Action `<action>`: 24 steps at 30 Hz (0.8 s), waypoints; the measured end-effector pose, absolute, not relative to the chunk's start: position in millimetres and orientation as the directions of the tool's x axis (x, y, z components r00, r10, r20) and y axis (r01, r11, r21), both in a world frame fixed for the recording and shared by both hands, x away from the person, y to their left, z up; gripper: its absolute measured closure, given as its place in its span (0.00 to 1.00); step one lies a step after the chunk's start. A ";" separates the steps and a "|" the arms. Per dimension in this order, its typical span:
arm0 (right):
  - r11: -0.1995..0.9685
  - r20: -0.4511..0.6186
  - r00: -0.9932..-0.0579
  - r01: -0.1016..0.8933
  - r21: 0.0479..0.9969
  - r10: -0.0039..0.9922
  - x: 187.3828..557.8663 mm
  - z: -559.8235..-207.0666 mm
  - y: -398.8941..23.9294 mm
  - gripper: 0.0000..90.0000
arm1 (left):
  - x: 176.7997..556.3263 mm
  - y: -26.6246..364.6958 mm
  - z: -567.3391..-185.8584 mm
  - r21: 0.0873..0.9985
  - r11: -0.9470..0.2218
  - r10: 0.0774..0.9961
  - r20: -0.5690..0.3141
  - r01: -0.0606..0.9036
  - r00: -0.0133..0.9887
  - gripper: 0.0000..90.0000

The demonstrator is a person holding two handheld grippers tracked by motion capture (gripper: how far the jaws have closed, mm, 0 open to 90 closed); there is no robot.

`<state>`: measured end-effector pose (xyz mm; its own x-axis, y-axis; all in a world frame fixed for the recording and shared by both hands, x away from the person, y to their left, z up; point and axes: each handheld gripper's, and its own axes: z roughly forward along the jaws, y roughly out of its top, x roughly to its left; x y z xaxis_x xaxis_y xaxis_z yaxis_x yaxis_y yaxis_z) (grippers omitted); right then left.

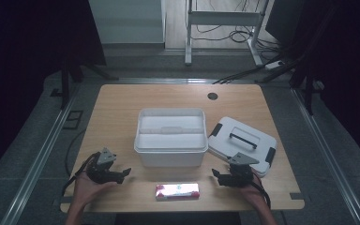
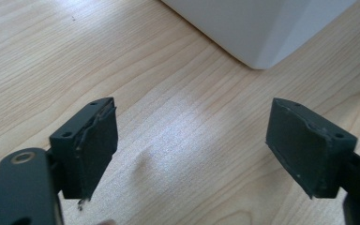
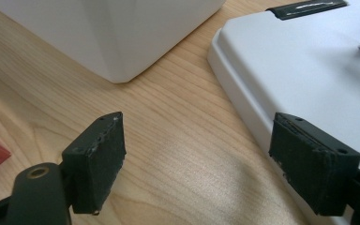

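An open white storage box is seen mid-table, its lid laid flat just right of it, black handle up. A red-and-white packet lies near the front edge, between both hands. The left gripper is held with jaws spread wide over bare wood; the right gripper likewise, jaws apart, nothing gripped, beside the lid.
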<state>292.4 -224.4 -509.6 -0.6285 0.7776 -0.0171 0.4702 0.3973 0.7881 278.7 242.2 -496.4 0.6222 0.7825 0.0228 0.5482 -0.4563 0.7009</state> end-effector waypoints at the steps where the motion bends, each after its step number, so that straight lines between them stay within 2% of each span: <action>1: 0.401 -0.020 -0.630 0.469 0.787 0.776 292.8 -509.6 -224.5 0.21 | 278.6 241.6 -497.0 0.705 -0.456 0.782 0.026 0.543 0.623 0.19; 8: 0.412 -0.042 -0.621 0.467 0.782 0.783 293.1 -511.6 -226.8 0.21 | 279.0 245.4 -493.7 0.708 -0.439 0.799 0.027 0.553 0.600 0.30; 12: 0.418 -0.042 -0.617 0.479 0.772 0.786 291.1 -514.0 -228.9 0.21 | 279.1 247.2 -490.5 0.692 -0.462 0.760 -0.012 0.554 0.649 0.29; 16: 0.402 -0.032 -0.606 0.486 0.776 0.795 290.9 -513.5 -232.3 0.23 | 281.5 250.3 -483.2 0.678 -0.516 0.717 0.008 0.523 0.697 0.30; 18: 0.402 -0.032 -0.606 0.486 0.776 0.794 290.7 -514.0 -233.0 0.23 | 283.3 255.2 -477.3 0.678 -0.535 0.685 -0.001 0.504 0.728 0.40; 22: 0.413 -0.042 -0.608 0.484 0.771 0.793 289.3 -515.3 -231.9 0.23 | 293.5 273.9 -455.5 0.705 -0.547 0.618 -0.023 0.450 0.786 0.42; 24: 0.413 -0.041 -0.610 0.484 0.772 0.792 288.8 -515.2 -231.8 0.23 | 296.1 276.7 -450.2 0.714 -0.542 0.613 -0.024 0.443 0.790 0.42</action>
